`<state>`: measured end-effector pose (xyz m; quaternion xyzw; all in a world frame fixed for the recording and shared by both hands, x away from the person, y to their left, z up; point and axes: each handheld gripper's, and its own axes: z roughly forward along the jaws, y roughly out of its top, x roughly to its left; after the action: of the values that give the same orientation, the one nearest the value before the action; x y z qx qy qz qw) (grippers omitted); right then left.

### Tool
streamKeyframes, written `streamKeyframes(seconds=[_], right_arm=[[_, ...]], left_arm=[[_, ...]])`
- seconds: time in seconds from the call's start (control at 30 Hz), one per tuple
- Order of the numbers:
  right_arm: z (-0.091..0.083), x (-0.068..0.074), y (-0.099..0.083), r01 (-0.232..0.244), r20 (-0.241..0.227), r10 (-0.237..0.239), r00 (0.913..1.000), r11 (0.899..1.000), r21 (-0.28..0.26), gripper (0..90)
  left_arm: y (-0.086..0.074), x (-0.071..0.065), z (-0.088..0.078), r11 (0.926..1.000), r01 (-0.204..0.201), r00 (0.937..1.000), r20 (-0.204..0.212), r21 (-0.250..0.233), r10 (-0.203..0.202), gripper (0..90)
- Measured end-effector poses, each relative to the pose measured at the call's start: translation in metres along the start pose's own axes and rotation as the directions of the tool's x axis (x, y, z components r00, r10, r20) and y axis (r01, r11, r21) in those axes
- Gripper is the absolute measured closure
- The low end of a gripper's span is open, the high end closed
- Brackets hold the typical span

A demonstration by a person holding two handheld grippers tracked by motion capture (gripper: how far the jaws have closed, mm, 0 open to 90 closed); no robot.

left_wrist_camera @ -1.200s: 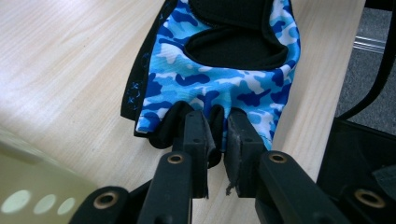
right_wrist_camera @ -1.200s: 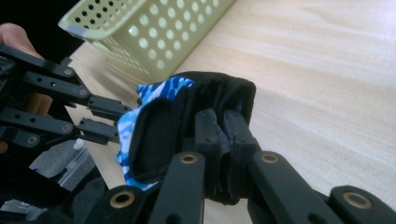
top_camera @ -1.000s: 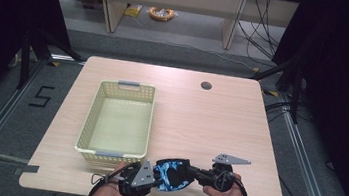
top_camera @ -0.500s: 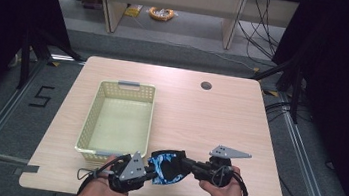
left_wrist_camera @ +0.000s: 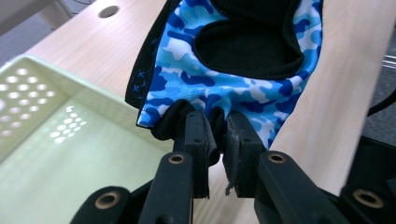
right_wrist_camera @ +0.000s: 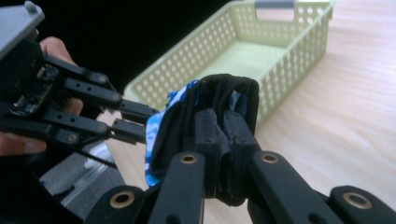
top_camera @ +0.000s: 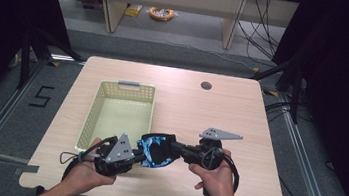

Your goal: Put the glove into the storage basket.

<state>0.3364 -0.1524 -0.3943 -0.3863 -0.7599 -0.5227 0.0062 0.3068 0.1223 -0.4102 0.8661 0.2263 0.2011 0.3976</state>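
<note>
Two hand-held grippers carrying one piece of cloth between them at the near edge of a wooden table [top_camera: 241,111]. The left gripper [top_camera: 136,159] pinches a blue camouflage fabric item with black lining [top_camera: 156,149], probably a glove or small garment, by one hem; seen in the left gripper view, its jaws are clamped tight on a fold of the black edge [left_wrist_camera: 215,135]. The right gripper [top_camera: 176,151] clamps the opposite side, its jaws pressed together on a thick wad of the black material, as the right gripper view shows [right_wrist_camera: 219,135]. The fabric hangs between the two tools, raised off the tabletop, just near and right of the pale green perforated basket [top_camera: 90,118].

Step in hand, as judged: a two-handed lift and carry, with the basket the likely destination. The next move calls for both hands to travel together to the far left, keeping the cloth taut enough to clear the basket's near rim, then lowering it inside and opening both sets of jaws.

Surroundings: the basket is empty, its grey handle [top_camera: 129,83] at the far end. A round cable hole [top_camera: 206,86] sits far right in the tabletop, well apart. Nothing lies between the cloth and the basket; the near rim is the one obstacle to catch a drooping hem.
</note>
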Motion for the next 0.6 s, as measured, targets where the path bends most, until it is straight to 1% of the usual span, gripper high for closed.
streamKeyframes(seconds=[0.03, 0.07, 0.1, 0.13, 0.17, 0.2, 0.23, 0.27, 0.3, 0.33, 0.37, 0.4, 0.43, 0.47, 0.5, 0.53, 0.6], right_arm=[[0.003, 0.000, 0.004, -0.003, -0.006, 0.003, 1.0000, 1.000, -0.002, 86.3], [0.006, 0.000, 0.009, 0.017, -0.007, -0.017, 0.9998, 1.000, -0.010, 86.3], [0.010, 0.001, 0.013, 0.023, -0.008, -0.023, 0.9997, 1.000, -0.014, 86.3], [0.013, 0.003, 0.017, 0.015, -0.012, -0.015, 0.9998, 1.000, -0.005, 86.3], [0.017, 0.004, 0.021, 0.025, -0.011, -0.025, 0.9996, 1.000, -0.005, 86.3], [0.022, 0.005, 0.025, 0.025, -0.013, -0.025, 0.9996, 1.000, -0.004, 86.3], [0.025, 0.005, 0.028, 0.046, -0.012, -0.046, 0.9989, 0.999, -0.006, 86.3], [0.030, 0.006, 0.031, 0.041, -0.020, -0.041, 0.9990, 0.999, -0.003, 86.3], [0.034, 0.007, 0.033, 0.024, -0.023, -0.024, 0.9995, 1.000, 0.007, 86.3], [0.038, 0.006, 0.035, 0.043, -0.021, -0.043, 0.9989, 0.999, -0.001, 86.3], [0.042, 0.008, 0.037, 0.022, -0.032, -0.022, 0.9992, 1.000, 0.017, 86.3], [0.046, 0.008, 0.038, 0.029, -0.029, -0.029, 0.9992, 0.999, 0.013, 86.3], [0.050, 0.009, 0.040, 0.018, -0.032, -0.017, 0.9994, 0.999, 0.032, 86.3], [0.054, 0.009, 0.040, 0.025, -0.031, -0.024, 0.9992, 0.999, 0.032, 86.3], [0.058, 0.010, 0.041, 0.011, -0.033, -0.010, 0.9994, 0.999, 0.036, 86.3], [0.062, 0.010, 0.042, 0.015, -0.031, -0.014, 0.9994, 0.999, 0.041, 86.3], [0.072, 0.011, 0.044, 0.009, -0.031, -0.007, 0.9995, 0.999, 0.045, 86.3]], left_arm=[[0.001, 0.005, -0.003, 0.9999, -0.005, 0.9999, -0.010, 0.009, 0.005, 79.7], [0.001, 0.010, -0.005, 0.9999, -0.009, 0.9999, -0.013, 0.011, 0.009, 79.7], [0.001, 0.014, -0.006, 1.0000, 0.010, 0.9996, -0.025, 0.001, -0.010, 79.8], [0.002, 0.019, -0.009, 0.9998, 0.006, 0.9996, -0.028, 0.018, -0.005, 79.7], [0.002, 0.023, -0.012, 0.9998, 0.005, 0.9995, -0.030, 0.021, -0.004, 79.7], [0.001, 0.027, -0.013, 0.9997, 0.022, 0.9991, -0.038, 0.011, -0.021, 79.7], [0.001, 0.031, -0.016, 0.9993, 0.019, 0.9990, -0.040, 0.033, -0.017, 79.7], [0.000, 0.035, -0.017, 0.9989, 0.025, 0.9988, -0.043, 0.038, -0.024, 79.7], [-0.002, 0.038, -0.018, 0.9988, 0.038, 0.9984, -0.043, 0.032, -0.037, 79.7], [-0.003, 0.043, -0.019, 0.9987, 0.032, 0.9986, -0.042, 0.039, -0.031, 79.8], [-0.005, 0.046, -0.019, 0.9980, 0.045, 0.9981, -0.043, 0.044, -0.044, 79.7], [-0.008, 0.049, -0.019, 0.9975, 0.053, 0.9975, -0.049, 0.047, -0.051, 79.7], [-0.010, 0.052, -0.020, 0.9970, 0.053, 0.9973, -0.054, 0.056, -0.050, 79.8], [-0.012, 0.055, -0.019, 0.9967, 0.054, 0.9970, -0.059, 0.060, -0.050, 79.8], [-0.013, 0.058, -0.020, 0.9961, 0.057, 0.9967, -0.061, 0.068, -0.053, 79.9], [-0.016, 0.062, -0.021, 0.9950, 0.065, 0.9963, -0.061, 0.075, -0.061, 79.9], [-0.020, 0.069, -0.022, 0.9939, 0.074, 0.9955, -0.066, 0.081, -0.069, 79.9]])
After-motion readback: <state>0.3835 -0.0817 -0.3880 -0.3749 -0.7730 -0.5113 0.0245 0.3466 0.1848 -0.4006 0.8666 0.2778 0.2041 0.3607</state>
